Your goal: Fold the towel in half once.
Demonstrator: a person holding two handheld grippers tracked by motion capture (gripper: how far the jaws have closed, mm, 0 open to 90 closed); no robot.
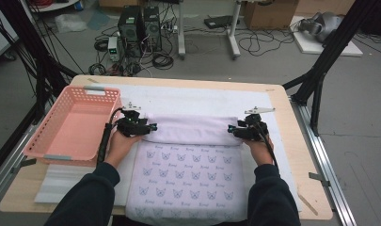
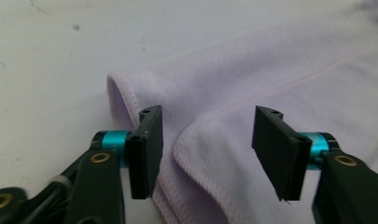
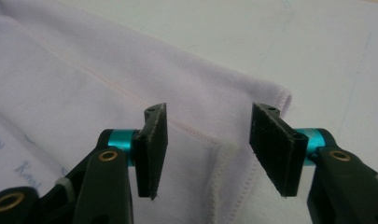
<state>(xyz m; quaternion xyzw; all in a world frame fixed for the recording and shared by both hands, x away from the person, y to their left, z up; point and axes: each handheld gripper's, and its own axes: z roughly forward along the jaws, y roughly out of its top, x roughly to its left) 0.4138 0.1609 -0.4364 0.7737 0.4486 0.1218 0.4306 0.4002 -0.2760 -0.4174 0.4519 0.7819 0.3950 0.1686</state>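
A: What is the work lying on?

B: A pale wooden table point(image 1: 291, 155) with a white mat point(image 1: 211, 98) spread over most of its top. On the mat lies a lilac towel point(image 1: 188, 129), its far part folded back over itself into a plain band, while the near part shows a print of small blue cat heads and hangs off the table's near edge.

A: And the grippers?

B: The left gripper point(image 1: 149, 127) sits at the left end of the folded band, the right gripper point(image 1: 231, 128) at the right end, both pointing inward along it. In the left gripper view point(image 2: 206, 149) the jaws stand apart with a stitched corner of the towel between them, not pinched. The right gripper view point(image 3: 207, 147) shows the same: jaws apart above a hemmed corner, nothing clamped. So both are released, holding nothing.

A: Anything else on the table?

B: A pink plastic basket point(image 1: 47, 141) at the left, partly over the table's edge, well clear of the towel.

A: What about the room?

B: A grey floor beyond the table, with two black computer towers point(image 1: 140, 27) amid a tangle of cables point(image 1: 162, 60). White desk legs point(image 1: 234, 33) stand farther back, a cardboard box point(image 1: 270, 14) behind them. Black frame struts point(image 1: 329, 52) rise at the right, and more at the left.
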